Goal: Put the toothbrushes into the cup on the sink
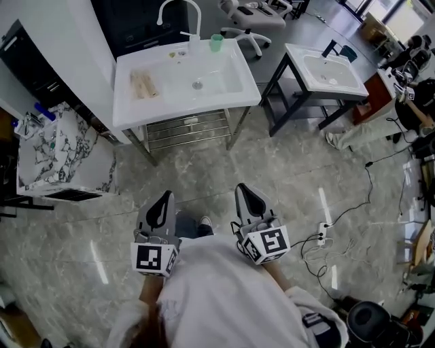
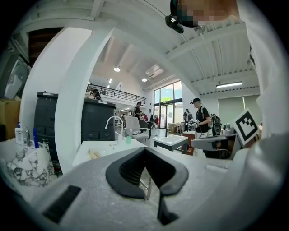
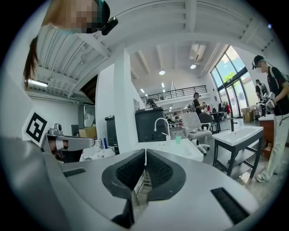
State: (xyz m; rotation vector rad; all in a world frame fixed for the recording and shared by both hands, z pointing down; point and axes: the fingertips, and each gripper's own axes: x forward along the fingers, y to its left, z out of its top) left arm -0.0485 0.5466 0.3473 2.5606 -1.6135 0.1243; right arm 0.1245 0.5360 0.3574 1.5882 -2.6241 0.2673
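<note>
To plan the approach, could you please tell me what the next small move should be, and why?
Probably step forward toward the sink: the left gripper and right gripper, both shut and empty, are well short of it, while the toothbrushes lie on its left side and the green cup stands near the faucet.

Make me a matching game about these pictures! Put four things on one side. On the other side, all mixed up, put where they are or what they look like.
Things:
1. cup
2. toothbrushes
3. faucet
4. right gripper

Descriptions:
A. lying on the left part of the white sink
B. jaws together, nothing between them
C. green, standing at the back of the sink
D. white and curved

Right pairs: 1-C, 2-A, 3-D, 4-B.
</note>
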